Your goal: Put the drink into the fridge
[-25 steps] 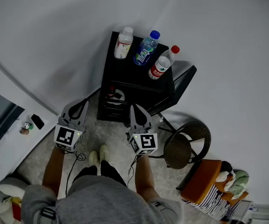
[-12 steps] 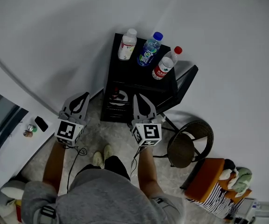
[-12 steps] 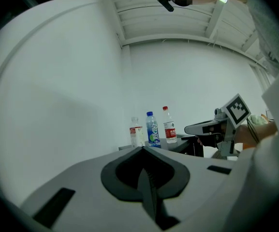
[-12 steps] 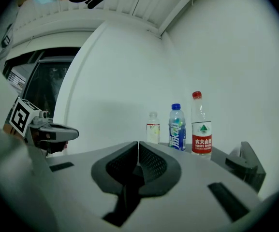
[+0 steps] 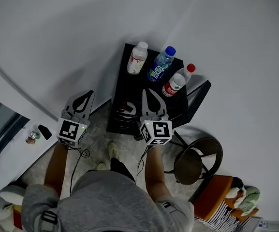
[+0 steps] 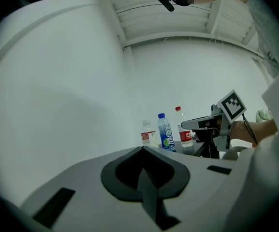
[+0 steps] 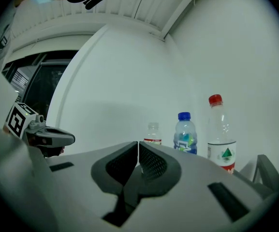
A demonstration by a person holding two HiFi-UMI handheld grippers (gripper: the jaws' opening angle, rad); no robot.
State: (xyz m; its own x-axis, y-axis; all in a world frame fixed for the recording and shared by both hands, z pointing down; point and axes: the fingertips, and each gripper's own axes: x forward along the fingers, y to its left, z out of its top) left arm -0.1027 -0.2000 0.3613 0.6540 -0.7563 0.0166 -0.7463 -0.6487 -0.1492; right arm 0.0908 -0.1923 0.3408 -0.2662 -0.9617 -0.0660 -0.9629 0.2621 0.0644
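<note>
Jaws together on hand-held gripper [image 6: 142, 151], three bottles [image 6: 165, 133] beyond

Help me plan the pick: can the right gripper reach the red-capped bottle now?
Probably yes: nothing stands between the right gripper and the red-capped bottle, though its shut fingers must open first.

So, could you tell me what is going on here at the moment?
A person stands before a small black fridge with a two-jaw gripper in each hand. The left gripper and the right gripper are both shut and empty, pointing toward the fridge. Three drinks stand on its top: a white-capped bottle, a blue-capped bottle and a red-capped bottle. None has been picked up yet.
</note>
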